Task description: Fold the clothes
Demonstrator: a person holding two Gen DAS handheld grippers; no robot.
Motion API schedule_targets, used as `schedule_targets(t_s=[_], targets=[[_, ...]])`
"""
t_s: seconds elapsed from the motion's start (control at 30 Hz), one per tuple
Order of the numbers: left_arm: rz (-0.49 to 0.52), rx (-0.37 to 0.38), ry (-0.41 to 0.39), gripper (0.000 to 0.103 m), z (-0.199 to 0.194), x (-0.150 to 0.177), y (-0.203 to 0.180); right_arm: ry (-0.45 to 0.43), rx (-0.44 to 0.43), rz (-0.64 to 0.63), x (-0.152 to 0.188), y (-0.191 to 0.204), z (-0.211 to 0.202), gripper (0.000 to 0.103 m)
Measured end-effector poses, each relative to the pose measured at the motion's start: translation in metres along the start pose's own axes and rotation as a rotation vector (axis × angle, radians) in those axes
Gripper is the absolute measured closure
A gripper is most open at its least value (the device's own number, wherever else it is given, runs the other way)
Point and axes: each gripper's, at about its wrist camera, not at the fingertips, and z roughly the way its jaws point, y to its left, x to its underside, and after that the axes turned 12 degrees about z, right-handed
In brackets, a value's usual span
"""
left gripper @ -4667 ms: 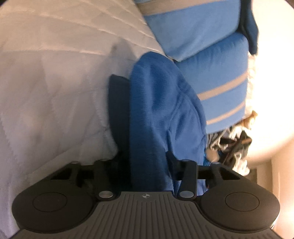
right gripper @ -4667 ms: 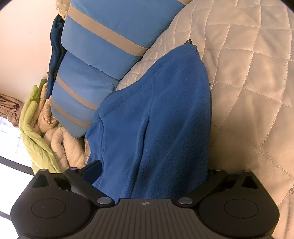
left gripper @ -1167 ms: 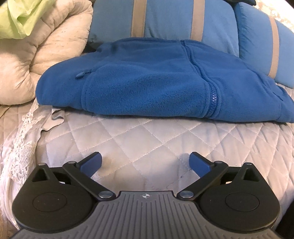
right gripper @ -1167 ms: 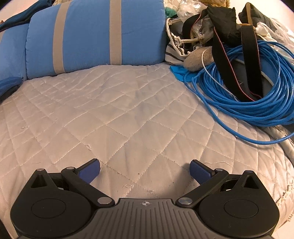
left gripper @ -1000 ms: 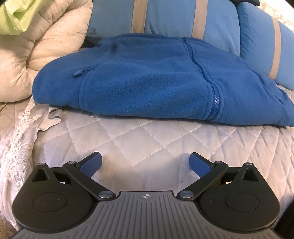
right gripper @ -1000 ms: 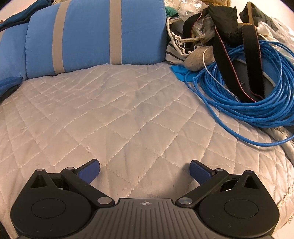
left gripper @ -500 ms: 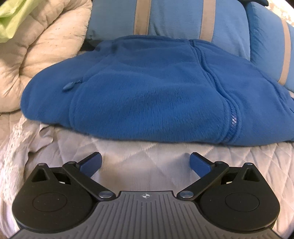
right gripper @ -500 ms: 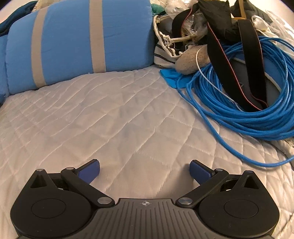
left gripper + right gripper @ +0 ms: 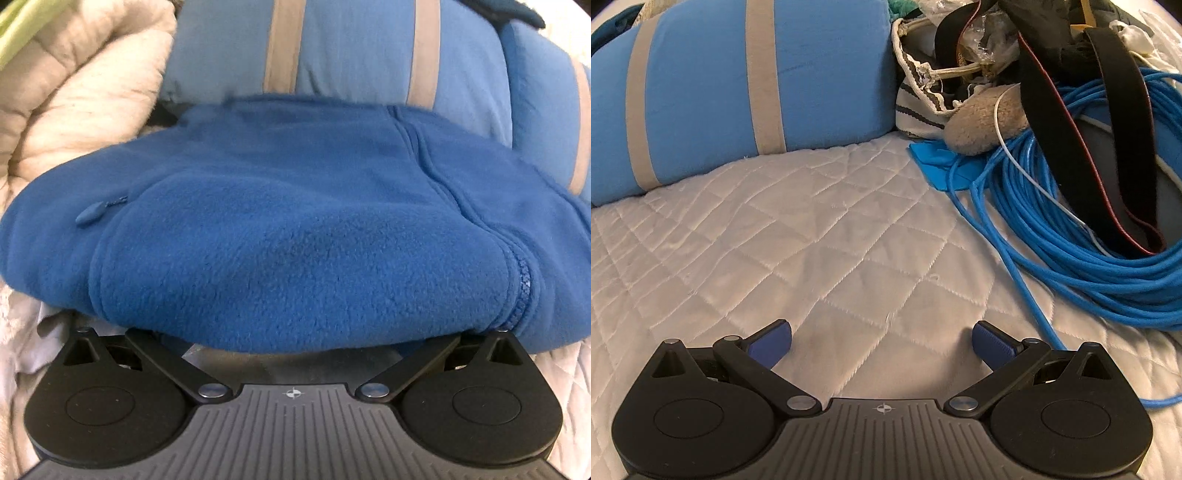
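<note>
Since half a second ago I've pushed the left gripper (image 9: 293,339) forward until the near edge of the blue fleece (image 9: 295,236) covers both fingertips; before that there was a strip of white quilt (image 9: 812,236) between them. Links look splayed wide, so I read the jaws as spread with the folded hem over or between them, but the pads are hidden and I can't confirm what they'd catch. Fleece sits folded at the far left of the bed, against the striped blue pillow (image 9: 354,48), with the cream comforter (image 9: 74,92) bunched at its left. Right gripper (image 9: 881,341) has drifted slightly right: fingers apart, holding nothing, hovering over bare quilt, fleece not in its view. Risks as I see them: closing now may pinch only the top layer, or grab quilt along with fleece, and lifting would then peel the fold open or drag the bedding. Zipper line (image 9: 522,295) runs down near the right finger; a pad landing on the teeth would probably grip poorly and slip. One-handed lift looks likely to let the far side sag and undo the fold. On the right, the blue cable (image 9: 1071,236) coil and black strap (image 9: 1067,122) lie close enough that a careless sweep toward the fleece could snag a loop.
</note>
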Motion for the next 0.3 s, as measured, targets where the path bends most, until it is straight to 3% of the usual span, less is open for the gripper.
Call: schedule_targets(t_s=[0.13,0.3], targets=[[0.003,-0.012,-0.021,0.0,-0.0022,0.0023,-0.0032,-0.074,0.014,-0.016,0.0122,0.0025,-0.0059,0.0],[0.001,-0.01,-0.023,0.0,-0.0025,0.001,-0.0043,-0.077,-0.015,0.014,0.0106,-0.0037,-0.0055,0.0]])
